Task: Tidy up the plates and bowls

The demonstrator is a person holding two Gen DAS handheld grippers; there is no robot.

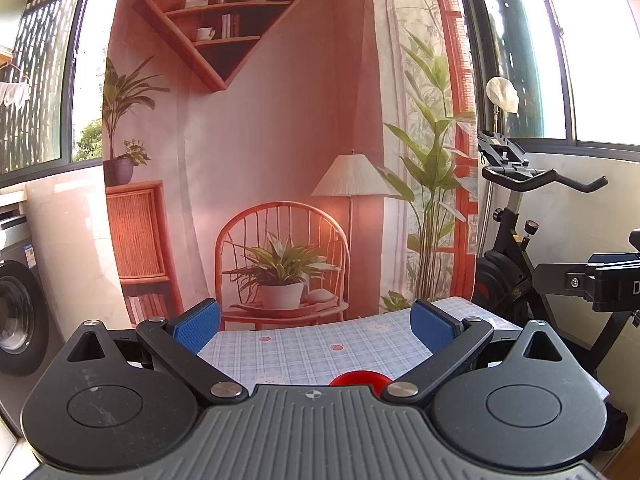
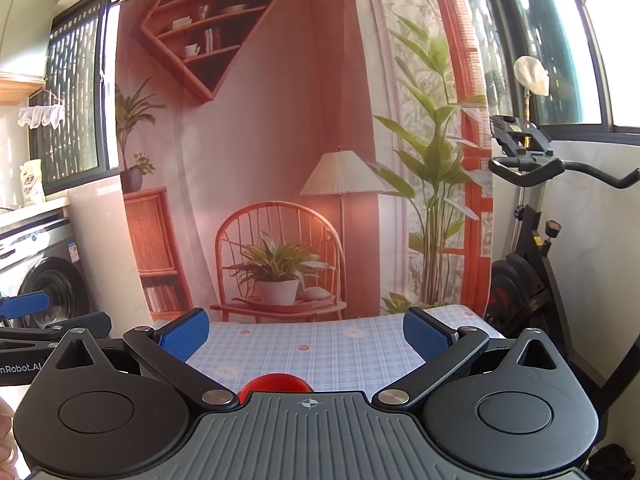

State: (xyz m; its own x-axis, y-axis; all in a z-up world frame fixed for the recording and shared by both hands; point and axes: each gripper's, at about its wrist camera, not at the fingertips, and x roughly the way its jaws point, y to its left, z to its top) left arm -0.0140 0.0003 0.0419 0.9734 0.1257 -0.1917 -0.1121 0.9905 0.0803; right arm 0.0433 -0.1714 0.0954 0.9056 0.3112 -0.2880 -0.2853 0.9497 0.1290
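The red dish (image 1: 361,378) looks like a small, stiff, light piece, probably smooth plastic and slippery, so its rim seems the place to pinch. Only a red arc shows, its shape mostly hidden. It sits on the checked worktop (image 1: 320,344) just below both tools. The left gripper (image 1: 316,326) and right gripper (image 2: 306,334) hold their fingers wide apart, empty.

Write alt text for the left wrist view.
The open left gripper hovers above a table with a checked cloth, holding nothing; a red dish peeks out just below it. Behind hangs a printed backdrop, with an exercise bike at right.
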